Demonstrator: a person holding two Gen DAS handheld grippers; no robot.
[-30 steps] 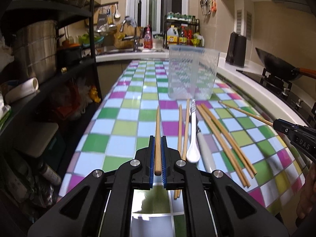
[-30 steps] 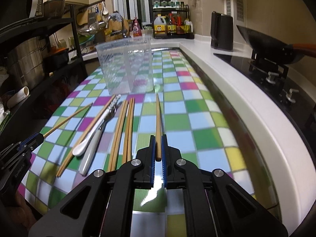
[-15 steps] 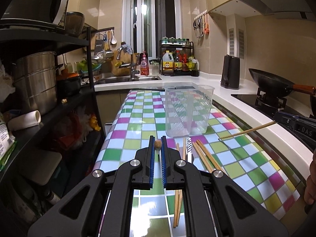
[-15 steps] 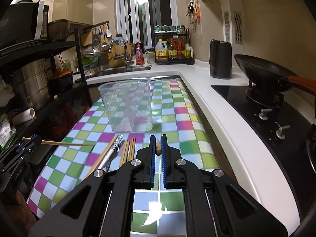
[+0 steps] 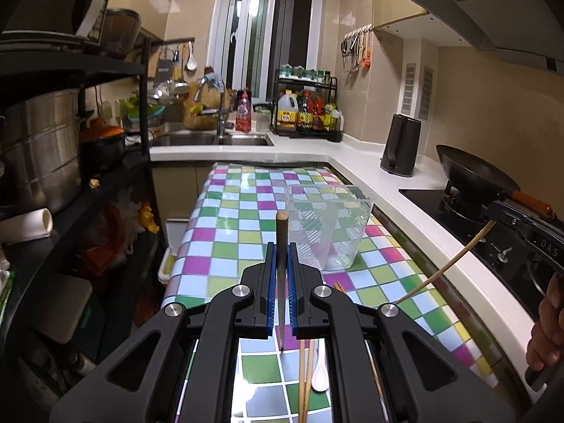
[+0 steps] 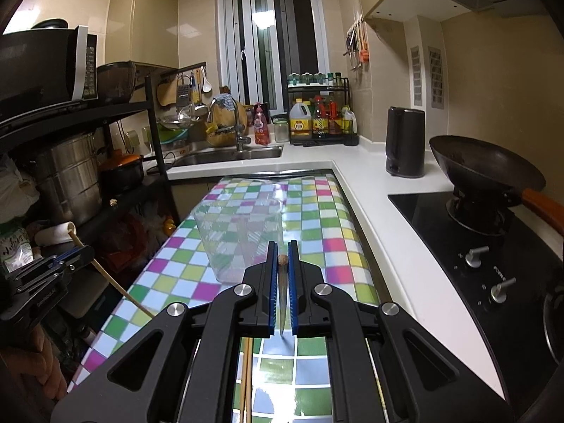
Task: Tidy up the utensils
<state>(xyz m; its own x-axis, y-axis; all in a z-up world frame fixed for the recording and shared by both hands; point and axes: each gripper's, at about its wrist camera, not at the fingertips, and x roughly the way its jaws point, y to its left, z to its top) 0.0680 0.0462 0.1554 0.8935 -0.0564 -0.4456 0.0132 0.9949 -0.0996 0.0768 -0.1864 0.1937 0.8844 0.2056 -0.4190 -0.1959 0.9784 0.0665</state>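
Observation:
My left gripper [image 5: 281, 248] is shut on a wooden chopstick [image 5: 281, 225] that points up and ahead, lifted over the checkered table [image 5: 225, 246]. My right gripper [image 6: 282, 248] is shut on another chopstick [image 6: 282, 275], seen nearly end-on. Each gripper shows in the other's view: the right one [image 5: 518, 224] with its chopstick [image 5: 447, 268] slanting down, the left one [image 6: 53, 271] with its chopstick [image 6: 112, 283]. A clear plastic container [image 5: 329, 225] [image 6: 239, 236] stands upright on the table just ahead. More chopsticks [image 5: 305, 380] and a white spoon [image 5: 320, 377] lie below, partly hidden by the fingers.
A black wok [image 6: 483, 172] sits on the stove at the right, with a dark kettle [image 6: 403, 148] on the white counter behind it. A dark shelf rack [image 5: 70, 183] with steel pots lines the left side. A person's hand [image 5: 546, 335] holds the right gripper.
Both grippers have risen from the table, each carrying its chopstick. The loose utensils have dropped low in both views, and the container now sits lower and farther off.

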